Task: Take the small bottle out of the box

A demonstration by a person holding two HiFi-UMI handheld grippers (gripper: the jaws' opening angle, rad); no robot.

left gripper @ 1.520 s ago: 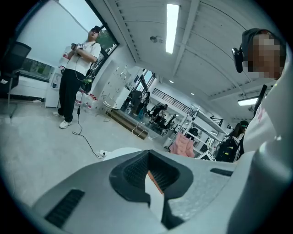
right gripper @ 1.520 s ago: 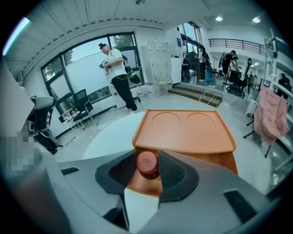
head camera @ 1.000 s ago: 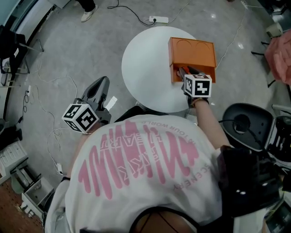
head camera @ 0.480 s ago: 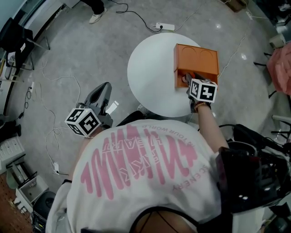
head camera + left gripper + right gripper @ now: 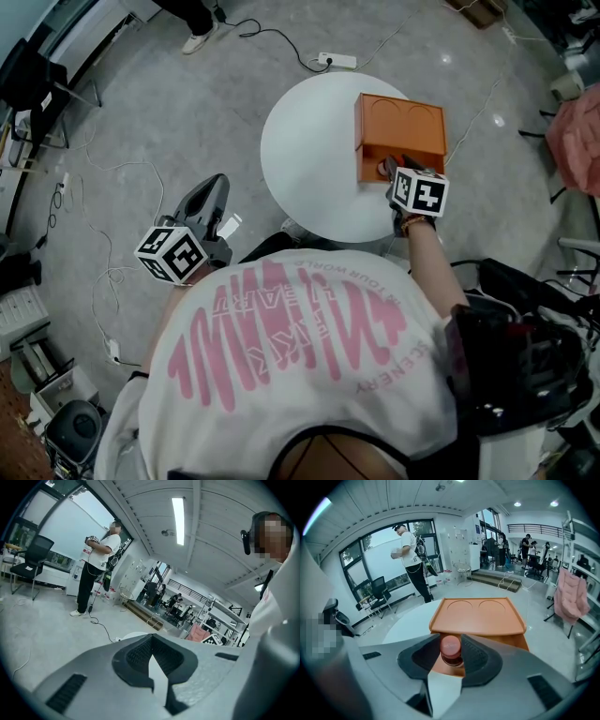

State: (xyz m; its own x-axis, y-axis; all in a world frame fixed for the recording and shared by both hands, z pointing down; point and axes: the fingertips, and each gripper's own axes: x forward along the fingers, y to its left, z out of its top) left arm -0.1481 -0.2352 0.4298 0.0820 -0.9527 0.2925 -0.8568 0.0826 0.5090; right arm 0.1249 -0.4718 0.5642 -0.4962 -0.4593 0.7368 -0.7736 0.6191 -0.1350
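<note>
An orange box [image 5: 398, 122] lies on the round white table [image 5: 309, 159], its open front facing me. A small bottle [image 5: 451, 649] with a red cap stands at that opening, under the box's flat top [image 5: 480, 616]. My right gripper [image 5: 392, 171] is at the box's front, its two dark pads pressed against the bottle's sides. In the head view the gripper's cube hides most of the bottle. My left gripper [image 5: 211, 192] hangs off the table to the left, over the floor; its jaw tips meet with nothing between them [image 5: 151, 637].
A power strip [image 5: 337, 62] and loose cables lie on the grey floor behind the table. A pink cloth [image 5: 577, 141] hangs at the right, with dark equipment [image 5: 525, 319] below it. A person [image 5: 96, 569] stands far off to the left.
The head camera has shifted, so the table sits slightly differently in the picture. My right gripper stays at the box's front with the bottle. The left gripper has barely moved.
</note>
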